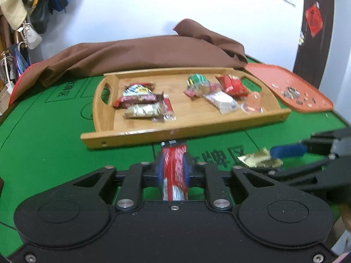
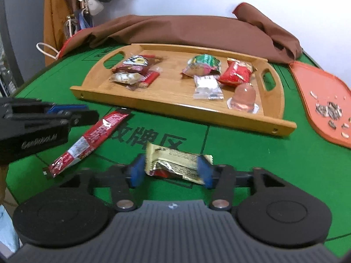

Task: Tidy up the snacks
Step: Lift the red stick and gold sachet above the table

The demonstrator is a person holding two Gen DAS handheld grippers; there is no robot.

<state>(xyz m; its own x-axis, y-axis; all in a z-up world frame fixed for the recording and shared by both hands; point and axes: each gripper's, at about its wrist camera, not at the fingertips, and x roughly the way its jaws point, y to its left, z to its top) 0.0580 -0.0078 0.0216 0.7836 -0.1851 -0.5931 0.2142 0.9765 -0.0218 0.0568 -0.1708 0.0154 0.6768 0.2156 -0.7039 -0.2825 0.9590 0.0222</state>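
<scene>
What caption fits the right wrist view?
Gold snack packet between open jaws, red packet beside it, wooden tray beyond.

The brown cloth (image 1: 140,52) hides the worktop's far edge; the orange tray (image 2: 307,92) runs off the frame; print on the snack wrappers (image 2: 206,87) seems too blurred to read.

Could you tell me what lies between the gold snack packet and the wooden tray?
Only bare green felt with printed characters, seen in the right wrist view.
</scene>
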